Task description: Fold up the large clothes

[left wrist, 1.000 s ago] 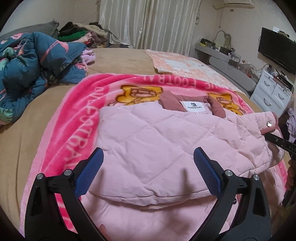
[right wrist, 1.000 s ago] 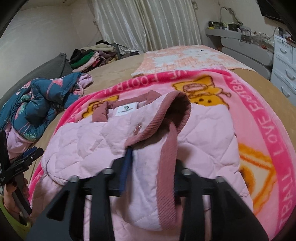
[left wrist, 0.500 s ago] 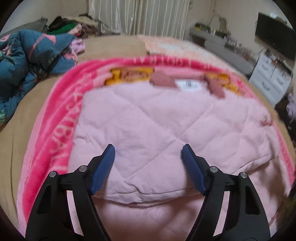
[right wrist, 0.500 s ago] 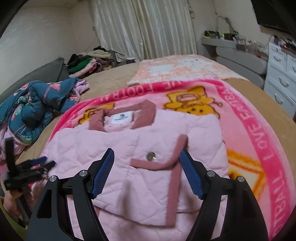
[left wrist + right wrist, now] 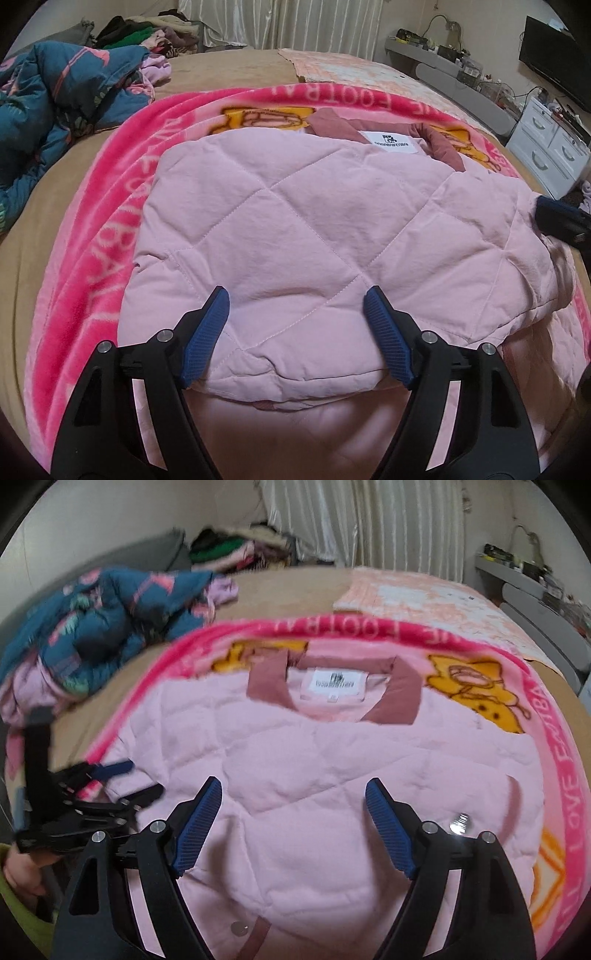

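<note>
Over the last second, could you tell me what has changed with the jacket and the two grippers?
The right gripper has let go of the pink jacket's trimmed front edge; that panel now lies flat, and its jaws are opening with nothing pinched. The left gripper narrowed and dropped closer over the jacket, gripping nothing. The pink blanket and collar label stayed put.

home bedroom: bed (image 5: 236, 62), curtains (image 5: 280, 18)
</note>
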